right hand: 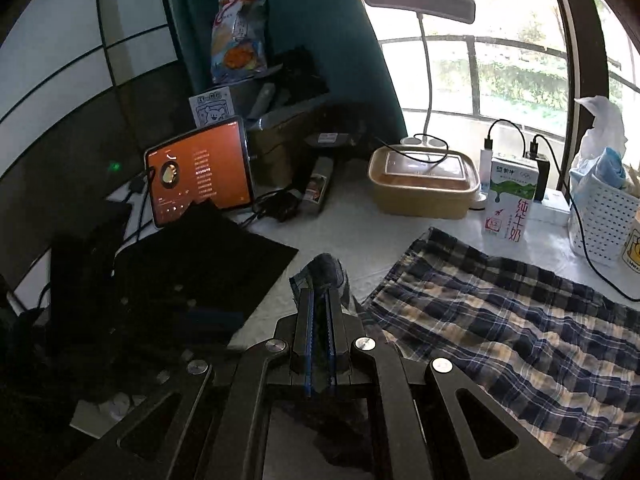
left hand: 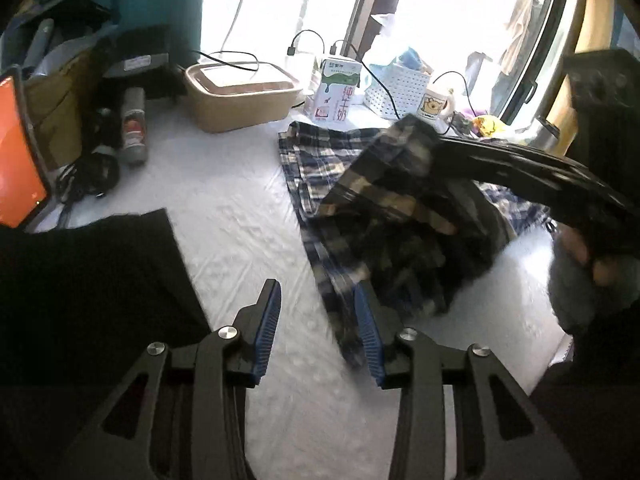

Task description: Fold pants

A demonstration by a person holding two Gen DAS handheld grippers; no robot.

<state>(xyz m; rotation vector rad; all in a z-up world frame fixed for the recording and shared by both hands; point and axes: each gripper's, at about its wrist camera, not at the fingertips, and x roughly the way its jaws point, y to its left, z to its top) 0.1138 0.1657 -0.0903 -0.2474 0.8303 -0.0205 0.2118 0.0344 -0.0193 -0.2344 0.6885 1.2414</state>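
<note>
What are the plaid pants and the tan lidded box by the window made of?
Plaid pants: thin woven fabric, probably cotton, matte; it wrinkles and drapes from the right hand-held gripper. Tan lidded box: looks like paperboard or moulded fibre with a clear glossy plastic lid; uncertain.

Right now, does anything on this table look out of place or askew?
The plaid pants lie rumpled, one part lifted off the table by the right gripper. A black cloth sits askew beside them. No spills or damage show.

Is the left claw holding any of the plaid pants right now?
No. The left claw is open with only white table cover between its fingers, while the right claw is shut on the plaid pants.
</note>
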